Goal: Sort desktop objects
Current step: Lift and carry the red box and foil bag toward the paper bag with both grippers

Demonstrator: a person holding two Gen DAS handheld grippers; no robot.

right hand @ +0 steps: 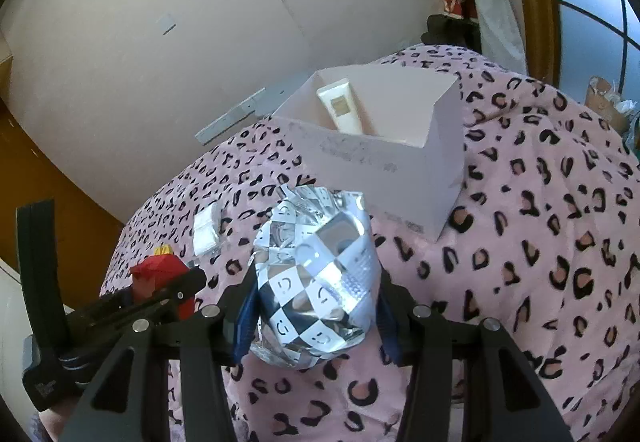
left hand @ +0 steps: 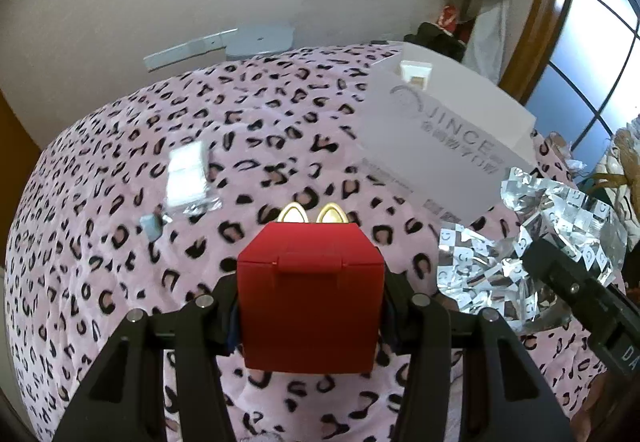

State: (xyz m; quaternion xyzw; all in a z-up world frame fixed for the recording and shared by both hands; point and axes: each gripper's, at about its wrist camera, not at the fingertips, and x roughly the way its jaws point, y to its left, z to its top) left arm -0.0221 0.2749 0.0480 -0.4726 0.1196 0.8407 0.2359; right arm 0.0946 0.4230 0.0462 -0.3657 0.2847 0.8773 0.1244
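Now left gripper [left hand: 310, 306] jaws clamping red box [left hand: 310, 296], right gripper [right hand: 314, 306] jaws clamping crinkled silver checkered bag [right hand: 316, 282].

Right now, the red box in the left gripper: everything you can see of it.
The red box is a small cube that looks like glossy card, with a tuck flap closed on the face toward the left wrist camera. Two gold arch-shaped handles stick up at its far top edge. It sits upright and squared between the fingers of the left gripper, which is shut on its two sides, above the pink leopard-print blanket. In the right wrist view it shows only partly, behind the left gripper.
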